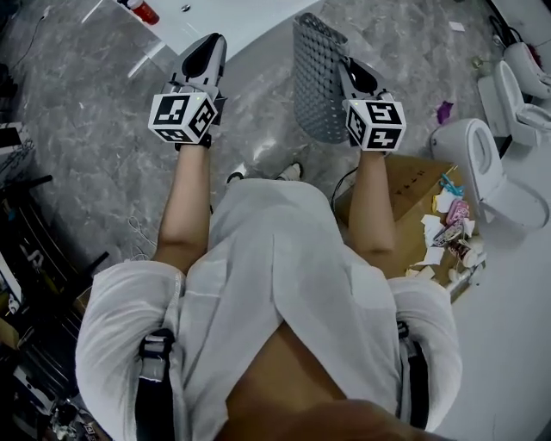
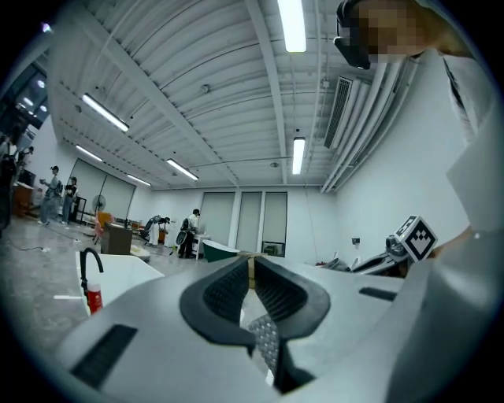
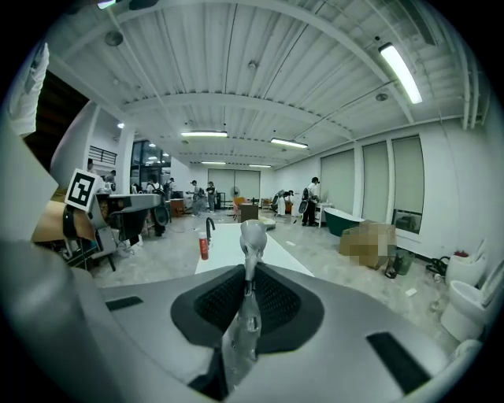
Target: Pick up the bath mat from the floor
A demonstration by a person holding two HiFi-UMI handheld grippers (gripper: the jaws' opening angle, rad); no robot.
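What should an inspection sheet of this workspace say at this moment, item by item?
Surface: grey marbled floor, mat off it.
Job's things: bath mat hangs clear of the floor.
Clutter: cardboard box with paper scraps; red bottle on white counter.
Grippers: right hand-held gripper shut on the mat's edge; left hand-held gripper jaws together, beside the mat, not on it.
Cables: black cable by the box.
Surroundings: toilets at the right; people far off.
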